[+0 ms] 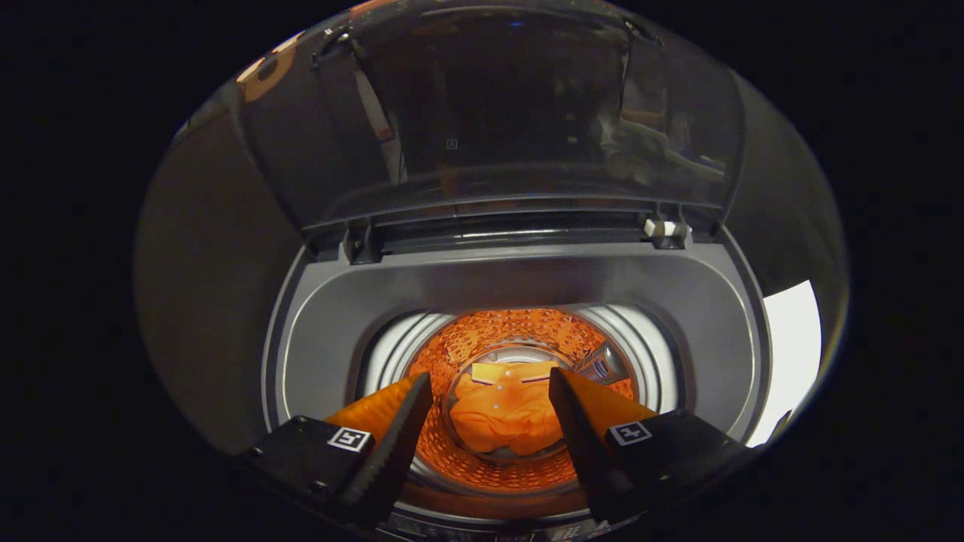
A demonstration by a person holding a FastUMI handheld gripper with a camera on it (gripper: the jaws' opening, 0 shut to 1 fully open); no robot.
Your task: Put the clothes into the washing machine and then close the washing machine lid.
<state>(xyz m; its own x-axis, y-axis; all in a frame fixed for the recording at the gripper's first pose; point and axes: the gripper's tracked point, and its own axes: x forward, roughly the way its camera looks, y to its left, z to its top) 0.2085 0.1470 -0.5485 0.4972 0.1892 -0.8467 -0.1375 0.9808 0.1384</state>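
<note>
- Down inside the washing machine [520, 290], at the bottom of the drum [493, 342], lies one piece of clothing [506, 414], crumpled and orange, seen in the gap between the two fingers.
- One gripper [489, 433] hangs above the opening, its two fingers spread wide with nothing between them; neither finger touches the garment, which sits well below them.
- One lid [520, 105], transparent and dark, stands raised at the far side of the machine, held on two hinges, one far left [360, 242] and one far right [666, 232].
- One round opening leads into the drum; its ribbed pale rim [395, 342] shows to the left and right of the perforated wall.
- Around the opening the grey top deck runs wide on the left, right and far sides, and the fingers stand apart from its edges.
- Beyond the machine's right edge one bright white patch [791, 354] shows.
</note>
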